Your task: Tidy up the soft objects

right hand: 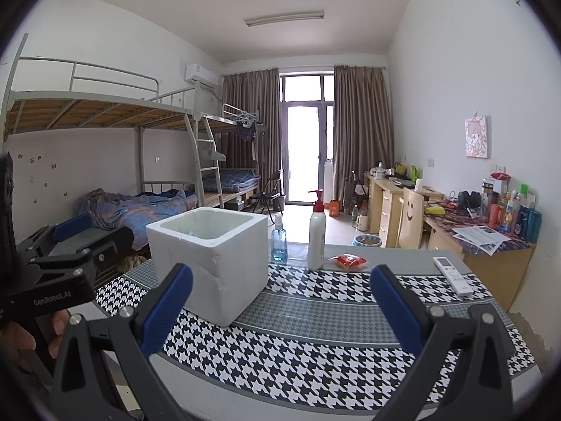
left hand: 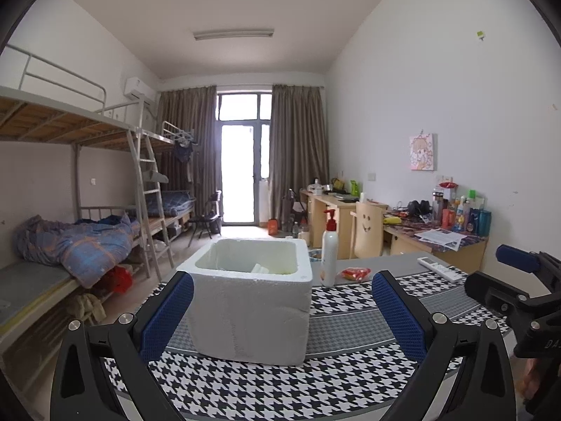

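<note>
A white foam box [left hand: 249, 301] stands open on the houndstooth table cloth [left hand: 266, 386]; it also shows in the right wrist view [right hand: 210, 259]. A small white piece lies inside it [left hand: 260, 268]. A red soft packet [left hand: 355, 274] lies behind the box to the right, by a white pump bottle [left hand: 329, 252]; the packet [right hand: 349, 261] and bottle [right hand: 316, 235] show in the right wrist view too. My left gripper [left hand: 282, 284] is open and empty, just in front of the box. My right gripper [right hand: 280, 280] is open and empty, to the right of the box.
A white remote [right hand: 452, 276] lies at the table's right side. A blue spray bottle [right hand: 279, 242] stands behind the box. Bunk beds [left hand: 70, 238] are on the left, desks [left hand: 434, 235] and a chair along the right wall.
</note>
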